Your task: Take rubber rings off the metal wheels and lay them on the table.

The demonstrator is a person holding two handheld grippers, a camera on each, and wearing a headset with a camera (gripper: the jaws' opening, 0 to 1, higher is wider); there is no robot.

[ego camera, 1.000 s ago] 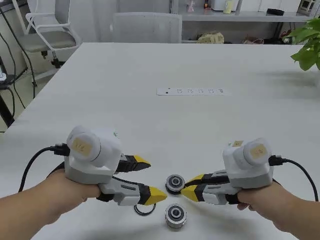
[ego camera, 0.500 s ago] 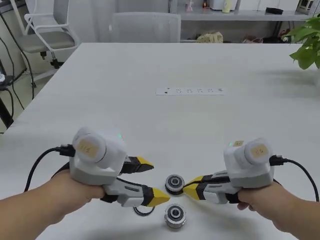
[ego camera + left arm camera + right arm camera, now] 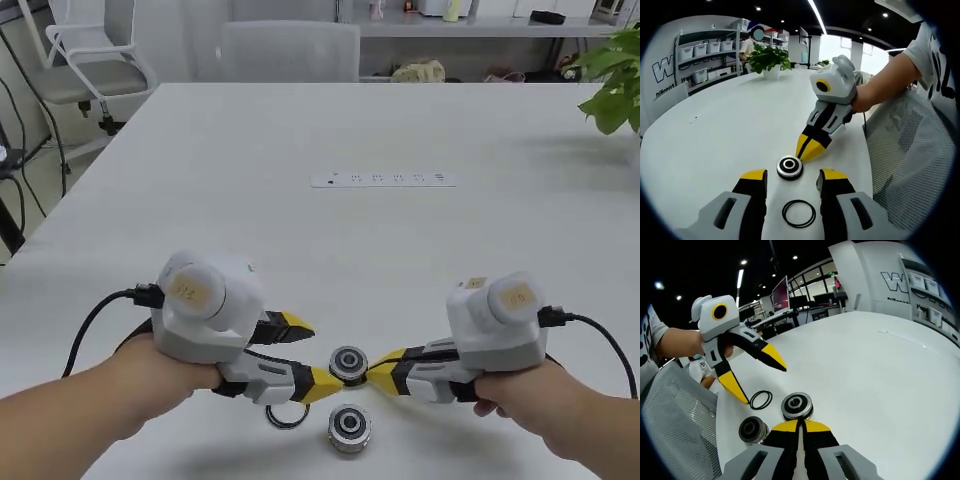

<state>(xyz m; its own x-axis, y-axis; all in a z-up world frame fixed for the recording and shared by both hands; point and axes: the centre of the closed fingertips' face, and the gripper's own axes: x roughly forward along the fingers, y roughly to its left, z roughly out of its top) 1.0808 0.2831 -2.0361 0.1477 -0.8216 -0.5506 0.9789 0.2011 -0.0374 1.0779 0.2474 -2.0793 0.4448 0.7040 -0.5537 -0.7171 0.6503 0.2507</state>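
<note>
well, nearest the person a near wheel (image 3: 349,425) lies flat on the table (image 3: 250,140), with a loose black ring (image 3: 287,415) flat on the table just to its left, below the left gripper (image 3: 318,353). just beyond, a far wheel (image 3: 348,363) sits between the two grippers: the left gripper's jaws stand apart with this wheel just ahead of their tips, while the right gripper (image 3: 375,368) has its jaws pressed together on nothing, tips right at the wheel's other side. farther off lie a power strip (image 3: 383,180) and, at the far right edge, a plant (image 3: 612,85).
</note>
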